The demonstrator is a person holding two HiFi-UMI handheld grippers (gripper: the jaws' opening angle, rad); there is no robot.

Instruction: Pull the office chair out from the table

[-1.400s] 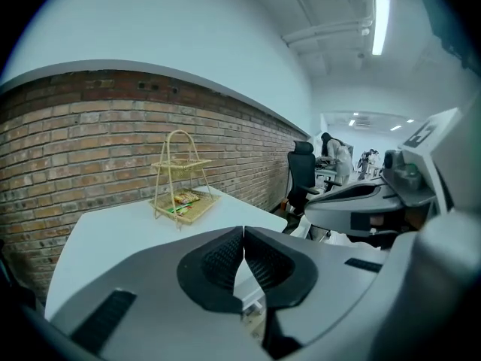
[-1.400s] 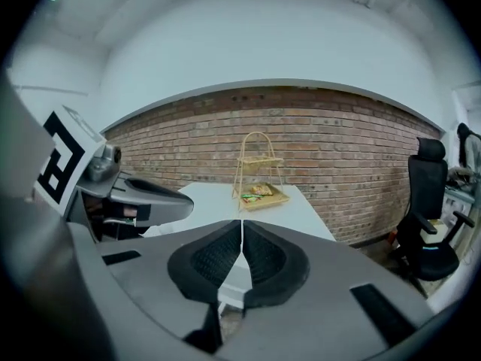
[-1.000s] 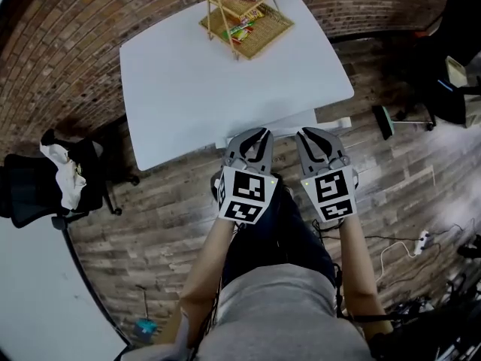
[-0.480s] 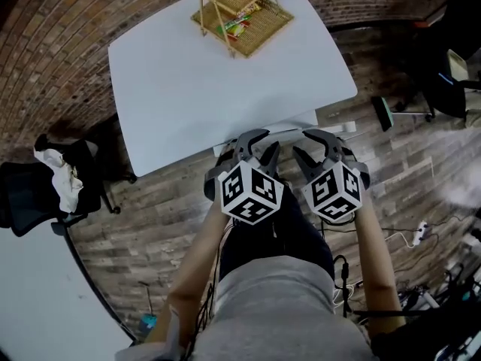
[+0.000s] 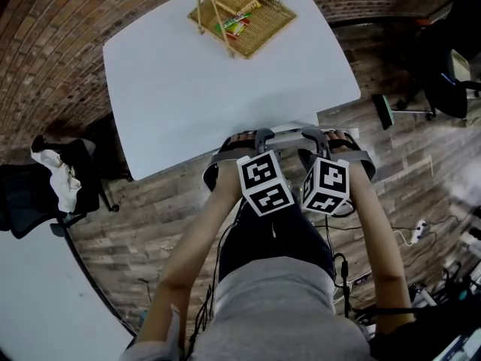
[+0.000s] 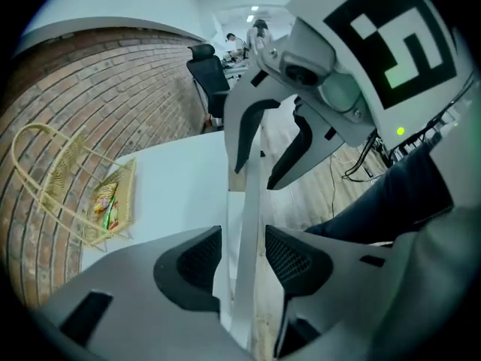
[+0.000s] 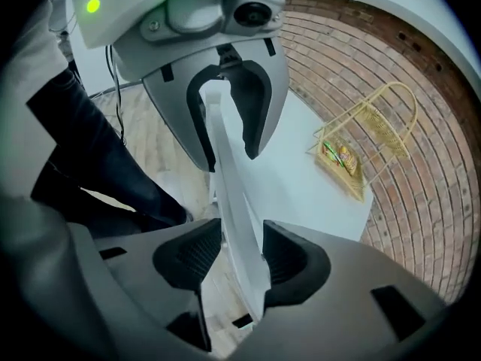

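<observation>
- The office chair (image 5: 285,131) was found tucked under the table (image 5: 225,81) at the table's near edge. Only the thin white top of the chair back (image 6: 246,201) was seen.
- The left gripper (image 5: 242,138) and the right gripper (image 5: 331,137) were held side by side over that top edge, just off the table's near side. Their jaws had just been opening and were spread wide. The chair back was straddled by each pair of pads but not clamped.
- Risk, as judged: if a pull were begun before the jaws were closed, the pads would probably slip off the thin edge, and the chair would be left under the table.
- Risk, as judged: an uneven pull could swivel the chair, so that it was knocked against the table.
- A two-tier wicker basket (image 5: 278,28) was seen at the table's far end. Snack packets (image 5: 234,27) were seen on both tiers.
</observation>
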